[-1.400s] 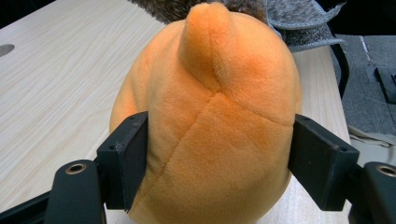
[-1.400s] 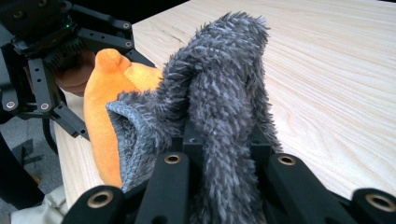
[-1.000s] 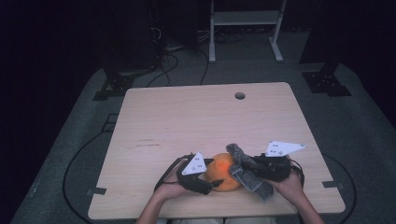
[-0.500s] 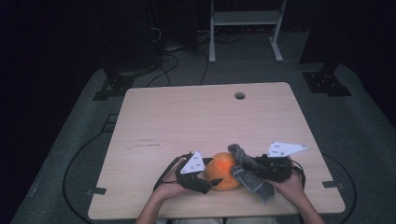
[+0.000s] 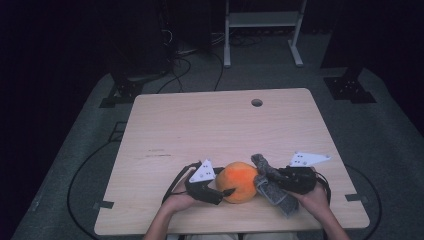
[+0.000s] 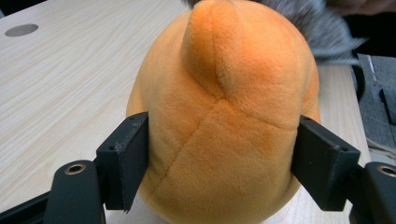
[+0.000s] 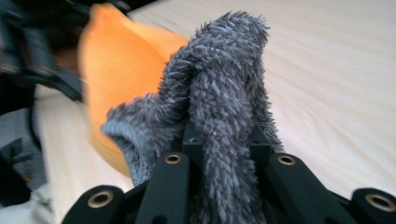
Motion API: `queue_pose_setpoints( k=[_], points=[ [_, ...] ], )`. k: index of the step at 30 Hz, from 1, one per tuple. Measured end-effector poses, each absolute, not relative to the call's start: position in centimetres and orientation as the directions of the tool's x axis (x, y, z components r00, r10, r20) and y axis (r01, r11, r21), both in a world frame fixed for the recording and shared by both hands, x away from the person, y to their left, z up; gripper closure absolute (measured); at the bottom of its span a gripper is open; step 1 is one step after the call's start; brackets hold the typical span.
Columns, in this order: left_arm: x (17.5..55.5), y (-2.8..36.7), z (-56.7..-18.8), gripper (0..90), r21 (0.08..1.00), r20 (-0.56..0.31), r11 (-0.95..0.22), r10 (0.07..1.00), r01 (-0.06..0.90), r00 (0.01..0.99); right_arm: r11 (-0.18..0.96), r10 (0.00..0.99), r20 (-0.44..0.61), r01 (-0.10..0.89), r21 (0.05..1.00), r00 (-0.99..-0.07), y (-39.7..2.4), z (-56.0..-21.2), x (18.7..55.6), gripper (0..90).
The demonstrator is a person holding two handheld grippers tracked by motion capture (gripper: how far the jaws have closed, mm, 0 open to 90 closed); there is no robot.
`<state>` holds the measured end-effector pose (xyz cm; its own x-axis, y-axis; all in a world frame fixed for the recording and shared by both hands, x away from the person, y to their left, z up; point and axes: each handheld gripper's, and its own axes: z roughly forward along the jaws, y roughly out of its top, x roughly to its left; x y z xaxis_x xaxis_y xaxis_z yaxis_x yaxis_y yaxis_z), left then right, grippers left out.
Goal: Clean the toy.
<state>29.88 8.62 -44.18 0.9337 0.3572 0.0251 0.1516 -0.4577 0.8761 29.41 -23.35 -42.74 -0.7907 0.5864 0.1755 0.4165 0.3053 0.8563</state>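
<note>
- High view: we see an orange plush toy (image 5: 240, 181) lying on the wooden table (image 5: 215, 130) near its 6 o'clock edge. Our left gripper (image 5: 226, 192) reaches it from 9 o'clock and its jaws clasp the toy's near side. A white three-cornered plate (image 5: 202, 171) sits on top of that gripper.
- High view: at 3 o'clock of the toy, our right gripper (image 5: 265, 181) pinches a grey fuzzy cloth (image 5: 272, 187), which touches the toy's right flank and trails toward 5 o'clock. A round hole (image 5: 256, 102) lies in the table top toward 12 o'clock, well apart from the toy.
- Left gripper view: the orange plush toy (image 6: 224, 116) sits between the two black jaws of the left gripper (image 6: 219, 170), which press on its sides at 9 and 3 o'clock, half spread around the soft body. A stitched bump rises at 12 o'clock, and the grey fuzzy cloth (image 6: 317, 28) lies just behind it at 1 o'clock.
- Right gripper view: the jaws of the right gripper (image 7: 222, 140) are pressed together on the grey fuzzy cloth (image 7: 219, 88), which stands up from them toward 12 o'clock. The orange plush toy (image 7: 121, 60), blurred, lies at 10 o'clock, touching the cloth.
</note>
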Motion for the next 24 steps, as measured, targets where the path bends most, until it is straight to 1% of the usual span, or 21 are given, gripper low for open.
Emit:
queue_pose_setpoints(
  k=[2,5,8,13,15,17,19,21,23,24],
  points=[
    [29.9,8.6,-44.2,25.6,0.877,0.026,-0.456,0.357,0.149,0.934,0.289,0.597,0.188,0.427,0.857,-0.78,-23.7,-42.8,29.5,75.7],
    [29.9,8.6,-44.3,25.6,0.879,0.024,-0.453,0.359,0.152,0.933,0.228,0.558,0.209,0.391,0.892,-0.803,-23.0,-41.7,29.1,75.7],
    [30.0,8.9,-44.3,25.5,0.879,0.014,-0.449,0.361,0.16,0.932,0.254,0.55,0.182,0.371,0.893,-0.815,-22.1,-41.8,28.9,75.6],
    [30.2,9.0,-44.4,25.5,0.885,-0.004,-0.432,0.366,0.173,0.931,0.305,0.609,0.169,0.425,0.852,-0.775,-23.3,-43.0,29.4,75.7],
    [30.2,8.7,-44.4,25.5,0.885,0.002,-0.433,0.369,0.17,0.93,0.257,0.602,0.176,0.398,0.881,-0.779,-23.4,-42.2,29.1,75.7],
    [29.9,8.2,-44.3,25.6,0.88,0.027,-0.45,0.365,0.151,0.931,0.224,0.564,0.164,0.342,0.913,-0.809,-22.5,-40.8,28.7,75.6],
    [29.6,7.9,-44.2,25.7,0.876,0.049,-0.464,0.363,0.135,0.93,0.236,0.549,0.141,0.315,0.919,-0.824,-21.7,-40.4,28.5,75.4],
    [29.7,8.0,-44.2,26.0,0.875,0.044,-0.464,0.36,0.138,0.932,0.293,0.552,0.1,0.305,0.906,-0.828,-21.0,-41.0,28.5,75.4],
    [29.7,8.0,-44.2,26.1,0.881,0.033,-0.451,0.362,0.144,0.932,0.269,0.552,0.145,0.34,0.901,-0.822,-21.7,-41.7,28.8,75.4],
    [29.8,8.0,-44.2,26.1,0.881,0.032,-0.451,0.364,0.146,0.931,0.279,0.57,0.139,0.35,0.894,-0.81,-22.2,-41.8,28.9,75.4]
  ],
)
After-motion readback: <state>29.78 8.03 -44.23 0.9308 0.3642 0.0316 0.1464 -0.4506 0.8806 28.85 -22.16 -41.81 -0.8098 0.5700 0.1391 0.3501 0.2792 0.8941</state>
